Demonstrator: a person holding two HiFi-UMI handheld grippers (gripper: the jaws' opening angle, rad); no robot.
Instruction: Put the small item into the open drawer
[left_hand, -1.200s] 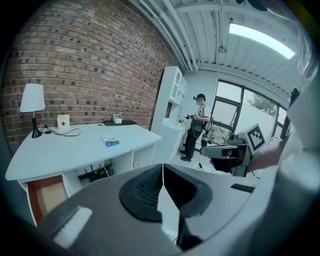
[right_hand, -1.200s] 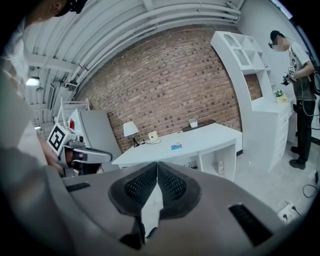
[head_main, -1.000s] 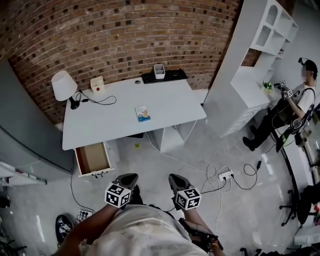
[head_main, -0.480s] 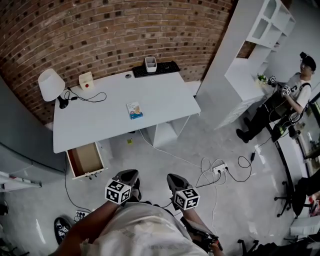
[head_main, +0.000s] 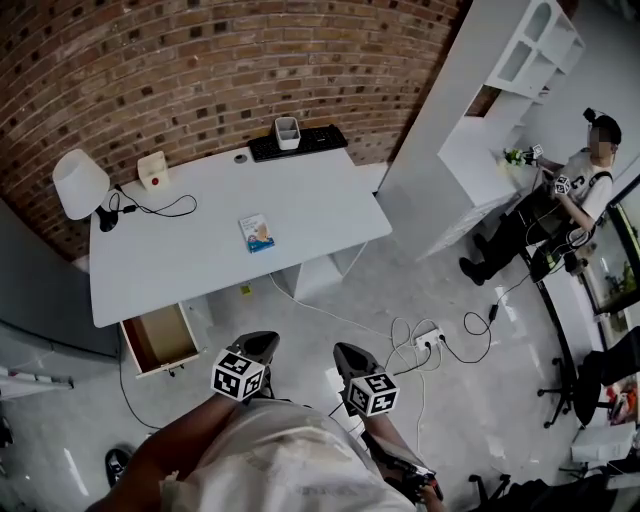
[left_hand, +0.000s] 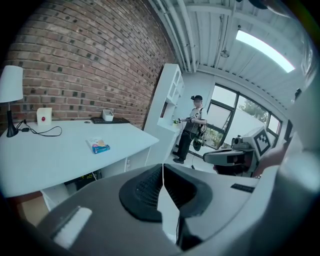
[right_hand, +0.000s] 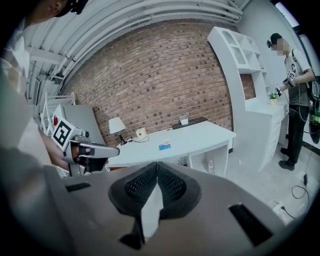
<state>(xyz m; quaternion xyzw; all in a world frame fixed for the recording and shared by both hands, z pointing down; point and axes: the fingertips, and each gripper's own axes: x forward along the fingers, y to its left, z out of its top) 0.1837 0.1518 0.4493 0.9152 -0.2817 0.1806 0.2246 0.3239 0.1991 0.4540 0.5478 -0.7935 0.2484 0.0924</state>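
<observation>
Well short of desk (head_main: 200, 260) bearing small item (head_main: 257, 232): left gripper (left_hand: 162, 167), right gripper (right_hand: 157, 165) clenched empty; power strip (head_main: 428, 338), cables (head_main: 478, 325) ahead.

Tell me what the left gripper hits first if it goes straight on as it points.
Most likely the floor in front of the desk, near its right end. The left gripper tilts down, though depth is unclear.
</observation>
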